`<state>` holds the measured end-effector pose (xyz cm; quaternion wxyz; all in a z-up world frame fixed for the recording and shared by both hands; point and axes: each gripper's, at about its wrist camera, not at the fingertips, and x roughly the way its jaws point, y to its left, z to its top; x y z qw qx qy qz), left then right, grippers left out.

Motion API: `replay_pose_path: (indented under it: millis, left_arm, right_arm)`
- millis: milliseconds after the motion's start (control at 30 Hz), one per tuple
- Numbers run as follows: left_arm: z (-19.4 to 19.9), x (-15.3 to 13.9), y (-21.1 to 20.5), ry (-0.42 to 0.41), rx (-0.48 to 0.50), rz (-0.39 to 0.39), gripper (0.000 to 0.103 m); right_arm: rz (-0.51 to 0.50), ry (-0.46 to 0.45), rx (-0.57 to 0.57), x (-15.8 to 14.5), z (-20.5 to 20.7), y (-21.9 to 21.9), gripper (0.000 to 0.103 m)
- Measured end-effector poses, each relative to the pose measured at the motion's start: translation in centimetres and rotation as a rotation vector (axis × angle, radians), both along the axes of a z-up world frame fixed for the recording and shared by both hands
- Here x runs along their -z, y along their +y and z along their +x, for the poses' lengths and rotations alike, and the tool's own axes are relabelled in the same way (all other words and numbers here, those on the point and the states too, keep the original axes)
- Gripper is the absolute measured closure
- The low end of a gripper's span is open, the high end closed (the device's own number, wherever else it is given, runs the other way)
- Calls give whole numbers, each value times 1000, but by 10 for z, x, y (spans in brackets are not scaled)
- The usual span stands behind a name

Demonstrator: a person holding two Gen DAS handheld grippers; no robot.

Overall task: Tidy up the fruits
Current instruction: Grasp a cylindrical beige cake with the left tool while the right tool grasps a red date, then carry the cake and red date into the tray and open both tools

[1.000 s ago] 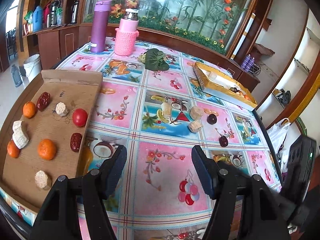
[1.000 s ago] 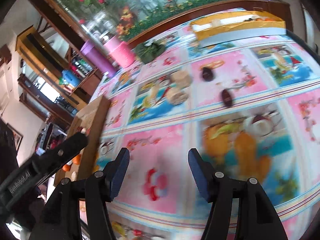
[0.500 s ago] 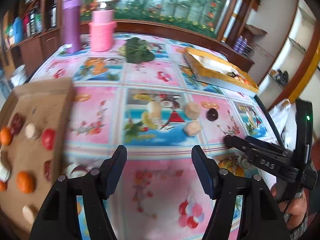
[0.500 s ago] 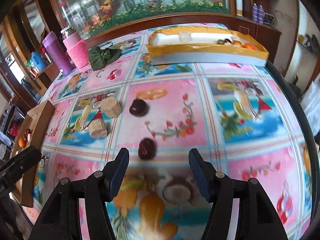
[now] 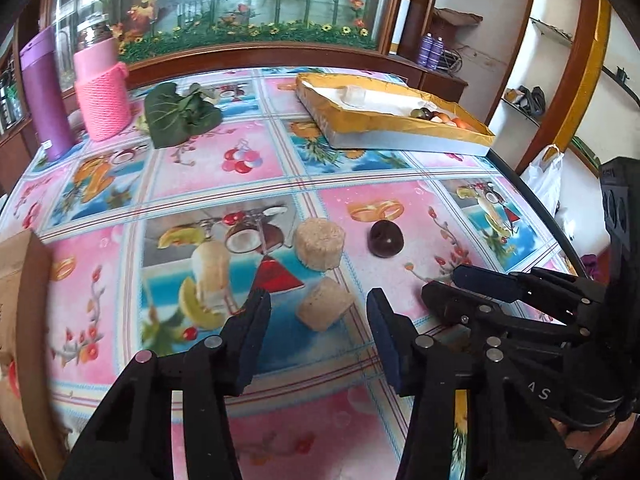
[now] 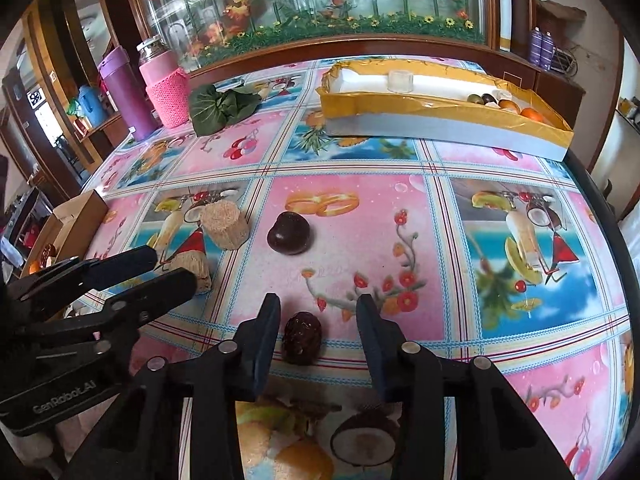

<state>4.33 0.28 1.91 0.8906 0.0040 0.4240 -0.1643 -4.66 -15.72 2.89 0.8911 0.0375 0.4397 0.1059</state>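
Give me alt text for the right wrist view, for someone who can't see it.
The right gripper points down at a table with a fruit-print cloth, its jaws, which have just been closing, either side of a wrinkled dark red date without pressing it. Beyond lie a round dark fruit and two tan blocks; the left gripper enters from the left.

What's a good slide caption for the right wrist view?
Right gripper straddles a wrinkled red date, jaws closing but not yet touching, on the fruit-print tablecloth.
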Motion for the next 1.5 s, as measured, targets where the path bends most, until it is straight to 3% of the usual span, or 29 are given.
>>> replay_pose_path:
  millis: [67, 167, 467, 667, 867, 967, 1033, 1167, 1333, 1500]
  left_arm:
    - [4, 3, -3, 8, 21, -3, 65]
    - [6, 9, -7, 14, 33, 5, 71]
    - [-1, 12, 5, 19, 27, -63, 72]
    - [-2, 12, 3, 23, 45, -63, 72]
    - [-1, 12, 3, 25, 65, -64, 72]
    - [1, 12, 4, 27, 79, -70, 72]
    - [2, 12, 5, 28, 88, -75, 72]
    - [2, 12, 6, 27, 85, -76, 72]
    - [-6, 1, 6, -26, 65, -64, 72]
    - [-25, -22, 30, -46, 6, -161, 72]
  right_arm:
    - [11, -1, -3, 0, -1, -4, 70]
    - [22, 0, -6, 0, -1, -7, 70]
    - [41, 3, -21, 0, -4, -7, 70]
    - [44, 7, -59, 0, -7, 0, 69]
    - [-45, -19, -83, 1, -10, 13, 65]
    - [-94, -31, -86, 2, -12, 18, 70]
    - [-136, -39, -77, 3, -13, 20, 83]
    - [-72, -12, -57, -1, -16, 13, 83]
    - [-68, -47, -42, -21, -39, 11, 83]
    - [-27, -95, -63, -52, -63, 18, 83]
